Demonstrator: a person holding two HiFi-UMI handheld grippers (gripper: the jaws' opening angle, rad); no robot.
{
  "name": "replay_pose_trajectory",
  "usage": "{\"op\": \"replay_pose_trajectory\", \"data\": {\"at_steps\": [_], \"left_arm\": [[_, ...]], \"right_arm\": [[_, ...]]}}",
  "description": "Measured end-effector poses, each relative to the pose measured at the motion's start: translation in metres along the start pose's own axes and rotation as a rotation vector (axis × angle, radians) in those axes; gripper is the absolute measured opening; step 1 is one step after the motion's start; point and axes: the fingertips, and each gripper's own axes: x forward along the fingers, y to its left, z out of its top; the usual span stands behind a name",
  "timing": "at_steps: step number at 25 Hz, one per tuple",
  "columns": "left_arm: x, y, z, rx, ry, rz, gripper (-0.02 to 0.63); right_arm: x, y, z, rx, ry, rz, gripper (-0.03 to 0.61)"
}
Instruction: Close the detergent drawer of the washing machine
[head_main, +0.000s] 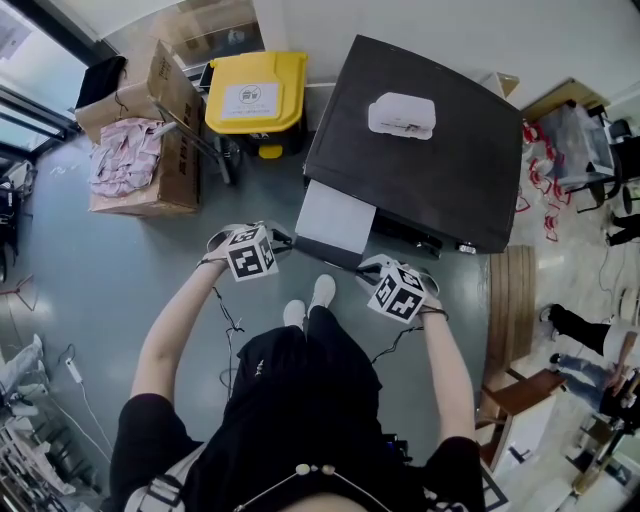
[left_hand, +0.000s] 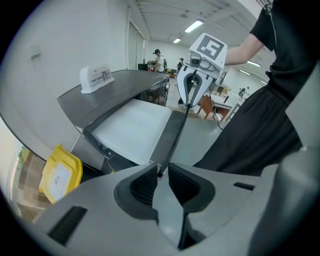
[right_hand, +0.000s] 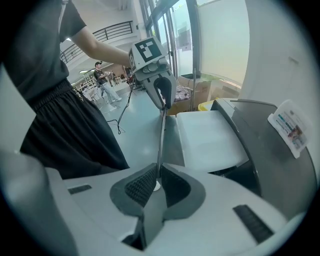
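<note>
Pinches the dark front panel (left_hand: 172, 131) at both ends, with the left gripper (left_hand: 160, 175) clamped on the left corner and the right gripper (right_hand: 157, 180) nearly shut on the thin edge at the right end. Finds the detergent drawer (head_main: 335, 218) pulled well out at the near left corner of the washing machine (head_main: 430, 170), white inside showing. Probably risks a skewed push above all: driving one end harder than the other likely twists the drawer in its slot and jams it. Could also slip off the narrow edge, since both tools point steeply down while the travel runs level toward the far side. May trap jaw tips between panel and machine face at the end, or slam it shut.
</note>
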Motion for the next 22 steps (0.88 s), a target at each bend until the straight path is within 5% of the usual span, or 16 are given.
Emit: {"op": "replay_pose_trajectory", "data": {"at_steps": [22], "left_arm": [[0.003, 0.034, 0.015, -0.051, -0.009, -0.024, 0.071]], "right_arm": [[-0.006, -0.037, -0.001, 0.014, 0.008, 0.018, 0.037]]}}
